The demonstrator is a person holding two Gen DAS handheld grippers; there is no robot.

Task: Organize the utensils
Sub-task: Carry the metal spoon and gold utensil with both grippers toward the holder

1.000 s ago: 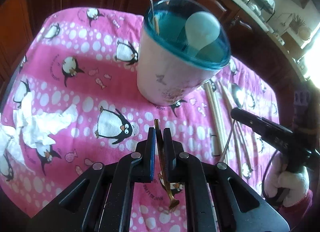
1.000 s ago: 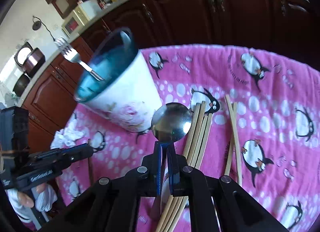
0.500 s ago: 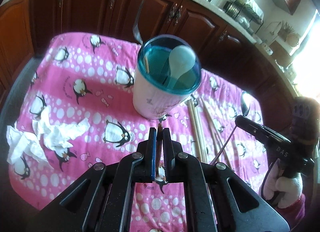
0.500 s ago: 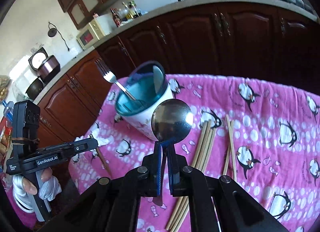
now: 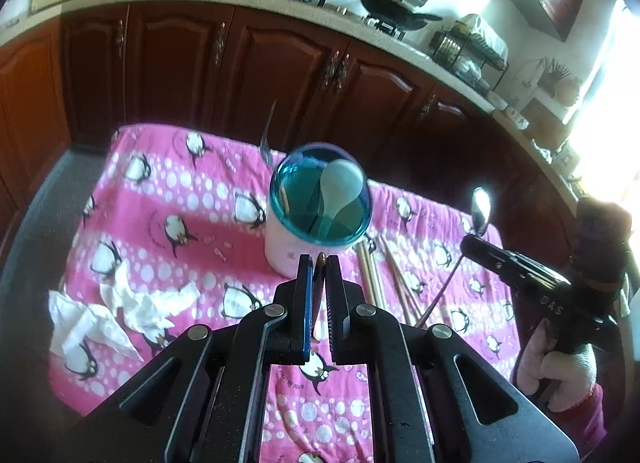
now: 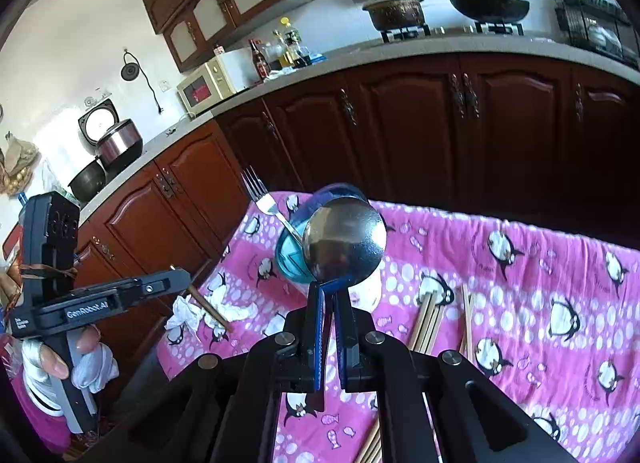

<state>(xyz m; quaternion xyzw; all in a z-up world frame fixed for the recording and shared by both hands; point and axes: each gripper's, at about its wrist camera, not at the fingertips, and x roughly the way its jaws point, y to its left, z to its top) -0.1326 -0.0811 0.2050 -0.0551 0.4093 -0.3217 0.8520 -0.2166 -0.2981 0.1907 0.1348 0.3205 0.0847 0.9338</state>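
Note:
A pink-white cup [image 5: 288, 251] with a teal rim stands on the pink penguin cloth [image 5: 180, 199]. It holds a white spoon [image 5: 342, 187], a fork [image 5: 267, 135] and a wooden stick. My left gripper [image 5: 319, 263] is shut on a thin brown utensil [image 6: 208, 307], raised in front of the cup. My right gripper [image 6: 328, 291] is shut on the handle of a metal spoon [image 6: 344, 239], whose bowl hides most of the cup [image 6: 290, 259]. The fork [image 6: 260, 195] sticks out to its left. In the left wrist view the right gripper [image 5: 470, 243] hovers right of the cup.
Several wooden chopsticks [image 5: 372, 275] lie on the cloth right of the cup, also as chopsticks [image 6: 428, 319]. Crumpled white tissues [image 5: 120, 307] lie at the cloth's left side. Dark wooden cabinets [image 5: 280, 63] stand behind the table. Gloved hands hold both grippers.
Both grippers have risen above the table, each still shut on its utensil. The cup now looks smaller and farther off, and more of the kitchen shows.

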